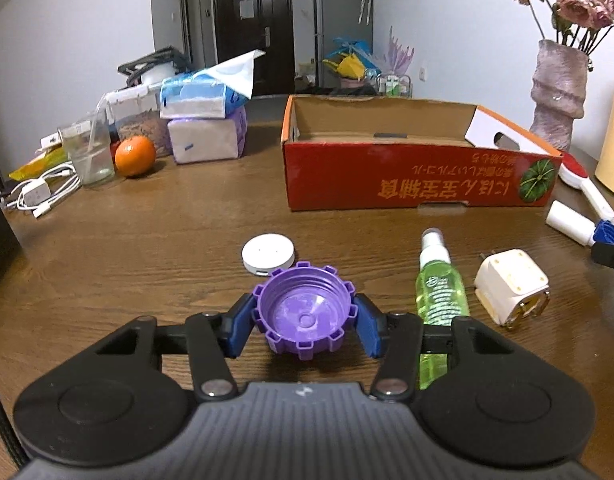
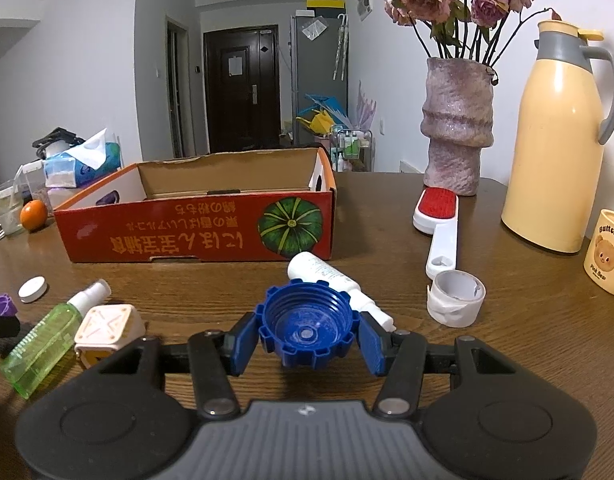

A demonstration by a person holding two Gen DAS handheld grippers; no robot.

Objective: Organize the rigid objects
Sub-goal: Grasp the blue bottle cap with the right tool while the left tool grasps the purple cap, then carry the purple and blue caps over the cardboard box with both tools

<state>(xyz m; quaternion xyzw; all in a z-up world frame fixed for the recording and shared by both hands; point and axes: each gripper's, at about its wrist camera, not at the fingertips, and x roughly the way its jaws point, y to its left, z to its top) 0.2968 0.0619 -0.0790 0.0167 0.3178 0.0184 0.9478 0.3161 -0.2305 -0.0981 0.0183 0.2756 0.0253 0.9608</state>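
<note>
My left gripper (image 1: 305, 314) is shut on a purple ridged cap (image 1: 305, 312), held open side toward the camera just above the wooden table. My right gripper (image 2: 306, 328) is shut on a blue ridged cap (image 2: 306, 326) in the same way. An open red cardboard box (image 1: 419, 176) stands behind both; it also shows in the right wrist view (image 2: 195, 232). On the table lie a white round disc (image 1: 268, 254), a green spray bottle (image 1: 439, 296), a cream plug adapter (image 1: 511, 288), a white tube (image 2: 331, 280) and a tape roll (image 2: 455, 298).
A lint brush (image 2: 439, 220), a vase of dried roses (image 2: 457, 128), a yellow thermos (image 2: 559, 144) and a cup (image 2: 609, 252) stand at the right. At the left are an orange (image 1: 135, 156), a glass (image 1: 87, 152), tissue packs (image 1: 205, 120) and white cables (image 1: 39, 192).
</note>
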